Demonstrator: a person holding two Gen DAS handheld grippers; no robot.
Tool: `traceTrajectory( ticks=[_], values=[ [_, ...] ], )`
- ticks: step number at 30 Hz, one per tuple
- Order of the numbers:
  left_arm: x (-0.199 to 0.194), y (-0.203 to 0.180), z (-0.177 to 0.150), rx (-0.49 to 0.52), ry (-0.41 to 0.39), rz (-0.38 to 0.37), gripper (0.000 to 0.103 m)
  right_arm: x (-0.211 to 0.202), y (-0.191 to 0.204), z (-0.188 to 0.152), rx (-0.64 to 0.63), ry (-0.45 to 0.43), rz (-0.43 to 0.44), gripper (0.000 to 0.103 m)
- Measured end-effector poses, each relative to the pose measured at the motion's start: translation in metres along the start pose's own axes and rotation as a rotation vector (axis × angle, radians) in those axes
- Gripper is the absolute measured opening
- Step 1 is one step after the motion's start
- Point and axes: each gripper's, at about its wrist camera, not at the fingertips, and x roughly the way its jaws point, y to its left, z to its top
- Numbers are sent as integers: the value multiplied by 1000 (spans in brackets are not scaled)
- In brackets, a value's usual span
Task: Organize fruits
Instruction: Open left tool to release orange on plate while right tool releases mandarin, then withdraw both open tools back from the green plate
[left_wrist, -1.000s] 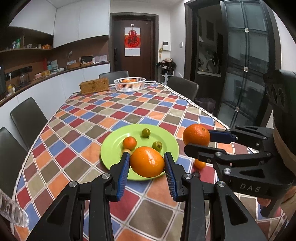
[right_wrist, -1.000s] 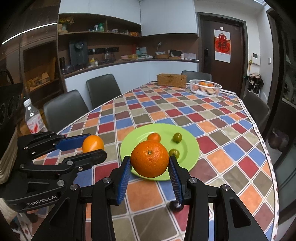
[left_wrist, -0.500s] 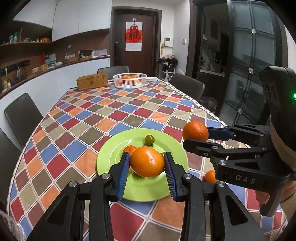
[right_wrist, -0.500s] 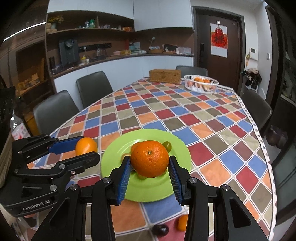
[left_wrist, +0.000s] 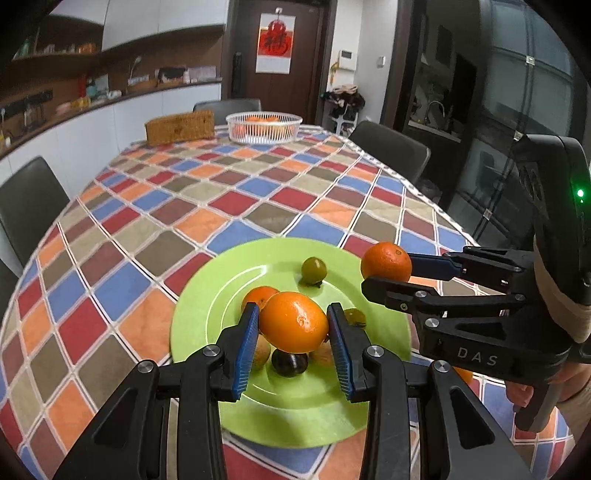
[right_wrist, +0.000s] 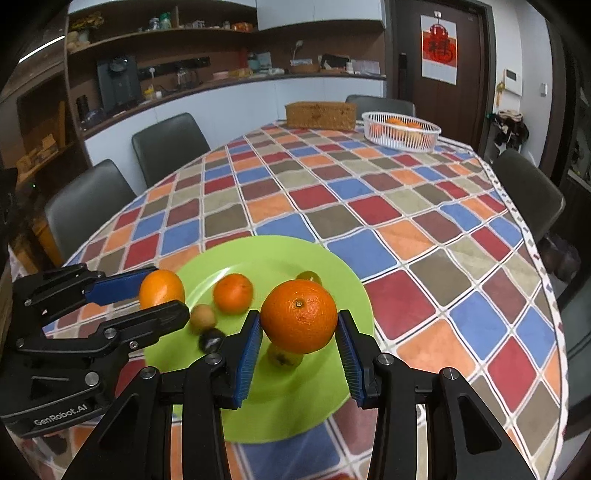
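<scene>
My left gripper (left_wrist: 293, 325) is shut on an orange (left_wrist: 293, 322) and holds it above the near part of the green plate (left_wrist: 225, 291). My right gripper (right_wrist: 299, 330) is shut on another orange (right_wrist: 299, 320) above the plate (right_wrist: 258, 254). The right gripper also shows in the left wrist view (left_wrist: 388, 271); the left gripper also shows in the right wrist view (right_wrist: 162, 295). On the plate lie a small orange (right_wrist: 233, 292), a green fruit (left_wrist: 314, 270), a yellowish fruit (right_wrist: 202, 316) and a dark fruit (left_wrist: 289, 363).
A white basket (left_wrist: 264, 127) with oranges and a wicker box (left_wrist: 180, 126) stand at the table's far end. Dark chairs (right_wrist: 170, 142) line the sides of the checkered table (right_wrist: 369, 206). A small orange fruit (left_wrist: 463, 374) lies on the cloth right of the plate.
Both grippers have moved forward and down over the green plate, each still holding its orange. The plate now lies right under them, and more small fruits on it have come into view.
</scene>
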Motion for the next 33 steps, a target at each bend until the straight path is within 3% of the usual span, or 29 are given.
traceTrajectory(
  ticks=[8, 11, 13, 21, 33],
  values=[
    [16, 7, 1, -20, 24, 7, 37, 30, -7, 2, 34, 51, 16, 42],
    [13, 7, 1, -5, 7, 18, 48, 33, -7, 2, 46, 55, 23, 42],
    [8, 6, 0, 0, -9, 31, 49, 32, -7, 3, 55, 54, 23, 50],
    [-17, 5, -2, -1, -31, 70, 49, 0, -6, -2, 62, 0, -3, 50],
    [-83, -29, -10, 62, -126, 122, 55, -77, 12, -14, 30, -111, 5, 50]
  ],
)
